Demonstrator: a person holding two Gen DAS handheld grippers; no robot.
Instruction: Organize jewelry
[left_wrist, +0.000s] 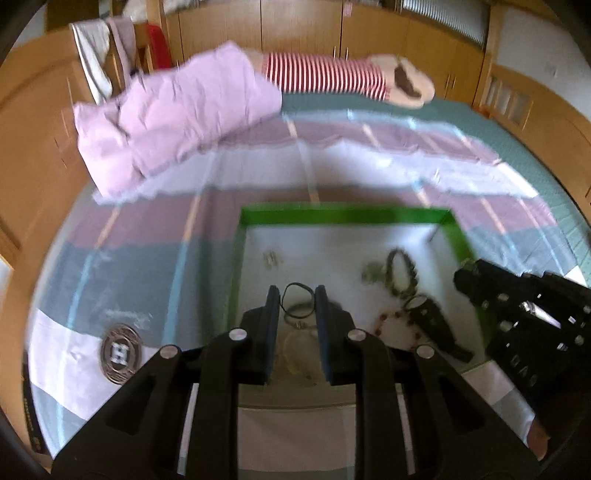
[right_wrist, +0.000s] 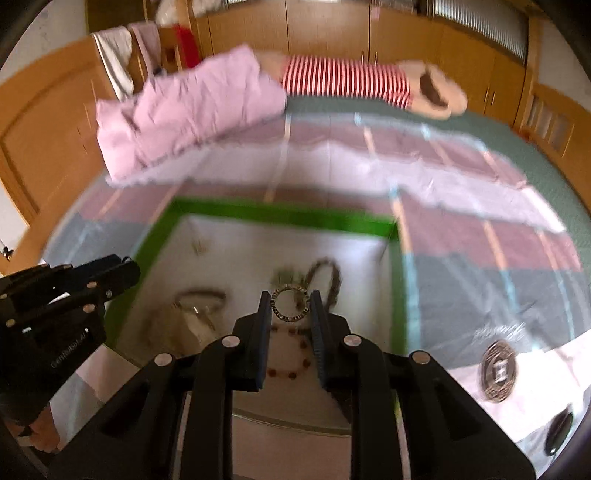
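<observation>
Both views look down over a bed (left_wrist: 480, 177) covered with a striped sheet, with a green-rimmed tray (left_wrist: 343, 215) lying on it near the camera.

The left tongs (left_wrist: 296, 291) are drawn close and pinch a thin black cord loop (left_wrist: 295, 301) between the blue pads; the loop hangs over the near left part of the tray. The right tongs (right_wrist: 290, 301) are likewise narrow and pinch a ring (right_wrist: 290, 303), studded and round, between their tips above the tray's middle.

Loose jewelry lies on the tray's white floor. In the left view there is a small pale clasp (left_wrist: 271, 258) toward the far left, a dark beaded bracelet (left_wrist: 400, 271) right of centre, and a reddish bead chain (left_wrist: 397, 325) nearer. The blur hides finer detail. A dark watch-like piece (left_wrist: 432, 325) lies by the right rim, just under the right tongs' body.

Outside the tray, a round patterned disc (left_wrist: 120, 352) sits on the sheet to the near left. A pink quilt (left_wrist: 173, 118) is heaped far left, and a striped pillow (left_wrist: 325, 74) lies along the far edge. Wooden cupboards (left_wrist: 369, 33) line the wall beyond.

The tray's raised green rim bounds the tongs on the left, far and right sides. The sheet between tray and quilt lies flat, as does the stretch far right.
</observation>
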